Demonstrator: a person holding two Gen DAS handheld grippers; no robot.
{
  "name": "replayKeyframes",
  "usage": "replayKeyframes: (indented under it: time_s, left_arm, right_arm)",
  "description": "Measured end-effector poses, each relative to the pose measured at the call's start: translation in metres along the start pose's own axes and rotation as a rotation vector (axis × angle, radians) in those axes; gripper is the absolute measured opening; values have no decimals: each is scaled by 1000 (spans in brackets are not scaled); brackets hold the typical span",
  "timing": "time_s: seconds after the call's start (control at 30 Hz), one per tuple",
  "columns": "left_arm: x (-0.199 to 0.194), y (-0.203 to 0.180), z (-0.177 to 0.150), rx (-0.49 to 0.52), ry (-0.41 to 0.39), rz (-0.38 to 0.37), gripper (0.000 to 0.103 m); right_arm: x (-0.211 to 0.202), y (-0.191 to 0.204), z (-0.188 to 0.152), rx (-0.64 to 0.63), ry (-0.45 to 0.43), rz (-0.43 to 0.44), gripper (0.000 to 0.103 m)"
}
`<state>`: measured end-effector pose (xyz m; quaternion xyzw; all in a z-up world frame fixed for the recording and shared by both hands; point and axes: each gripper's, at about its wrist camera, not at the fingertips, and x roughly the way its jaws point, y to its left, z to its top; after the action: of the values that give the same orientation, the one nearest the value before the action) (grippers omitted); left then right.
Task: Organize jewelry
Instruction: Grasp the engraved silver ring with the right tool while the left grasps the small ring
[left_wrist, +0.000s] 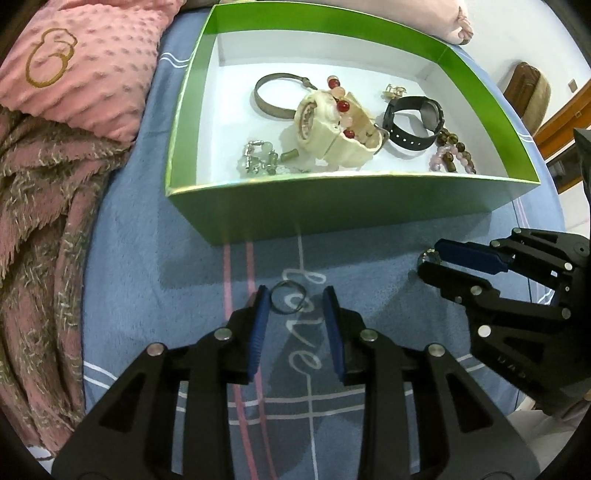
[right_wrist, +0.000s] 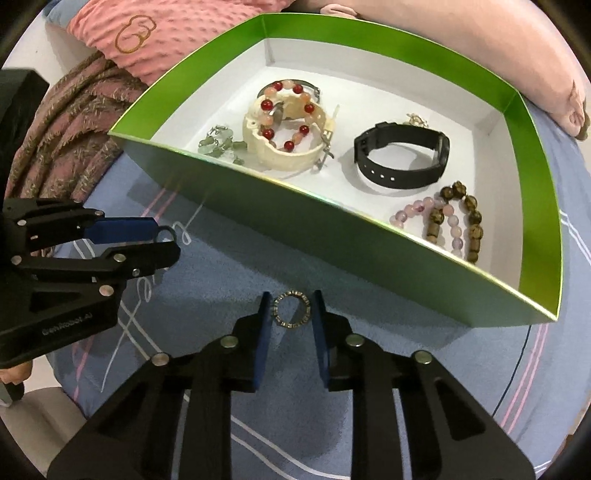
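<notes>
Right wrist view: the right gripper (right_wrist: 291, 310) holds a studded ring (right_wrist: 291, 309) between narrow jaws, near the green box (right_wrist: 332, 236). The left gripper (left_wrist: 295, 301) jaws are half open around a thin ring (left_wrist: 288, 297), touching one pad.

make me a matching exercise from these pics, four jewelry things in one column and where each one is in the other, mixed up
Things
1. black watch
2. studded ring
3. thin plain ring
4. red and pink bead bracelet

Places
A. between the fingers of the left tool, over the blue bedsheet
B. lying on the cream watch in the green box
C. between the fingers of the right tool, outside the box
D. on the white box floor, next to the bead strands

Pairs: 1-D, 2-C, 3-A, 4-B
</notes>
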<state>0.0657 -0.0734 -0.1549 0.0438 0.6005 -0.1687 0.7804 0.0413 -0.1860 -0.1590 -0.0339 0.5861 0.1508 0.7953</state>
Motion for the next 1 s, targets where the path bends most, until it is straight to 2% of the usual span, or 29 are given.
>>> replayKeyframes:
  time_s: [0.1,0.3,0.43,0.67,0.83,1.0]
  left_arm:
    - [2,-5,0,4,-11,-3,18]
    - [-2,0,-7,-4,-15,-22,18]
    - [-4,-3,-10,9,-19,-9,18]
    - [2,-19,-13,67,-16,86,19]
    - [6,-30,-13,98,-19,139,24]
    - [11,-45,-9,115,-23,155,24]
  right_arm:
    - [-1,-2,-2,10,0,2,23]
    - [-6,-10,-9,34,-5,5,23]
    - [-22,-30,-23,49,-9,-4,23]
    - [-30,-34,-33,68,0,-14,23]
    - [-28,-31,-37,76,-3,-20,23]
    - [-29,-27,-40,85,-4,-24,23]
